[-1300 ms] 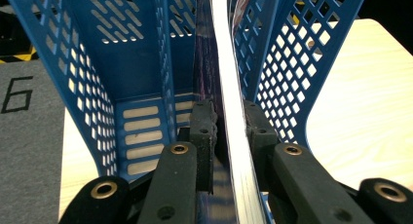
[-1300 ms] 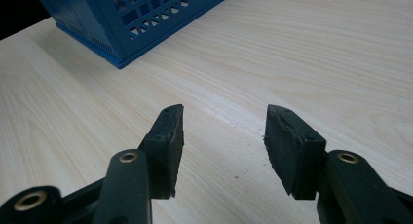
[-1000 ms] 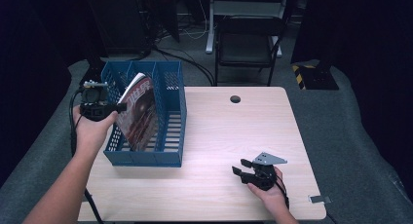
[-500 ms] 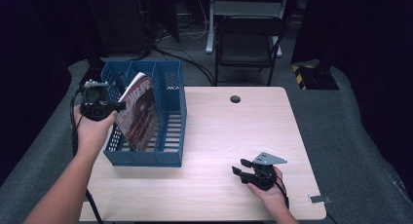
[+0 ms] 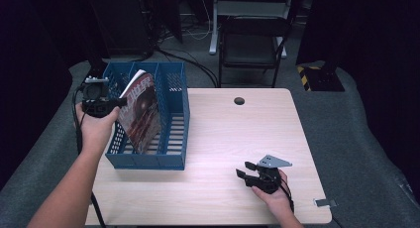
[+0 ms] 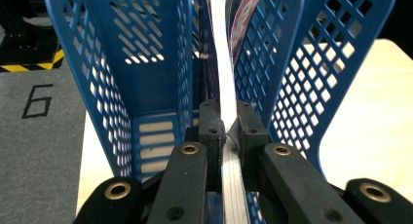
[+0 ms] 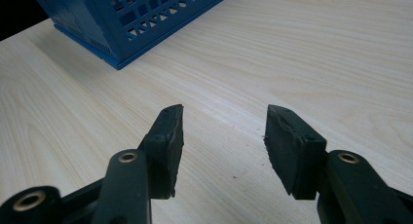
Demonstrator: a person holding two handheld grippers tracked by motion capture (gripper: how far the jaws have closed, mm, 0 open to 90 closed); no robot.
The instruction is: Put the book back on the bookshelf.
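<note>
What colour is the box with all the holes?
Blue. The box shows best in the high view.

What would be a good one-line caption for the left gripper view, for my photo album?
Left gripper pinches a magazine by its edge inside a blue slotted file rack.

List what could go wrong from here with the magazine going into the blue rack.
1. The magazine leans tilted in the rack; once let go it may flop sideways or bend.
2. The left gripper pinches only its edge, so the pages could crease or slip.
3. The light rack sits near the table edge and nothing braces it: the right gripper rests open, far off. A push could shift it.
</note>
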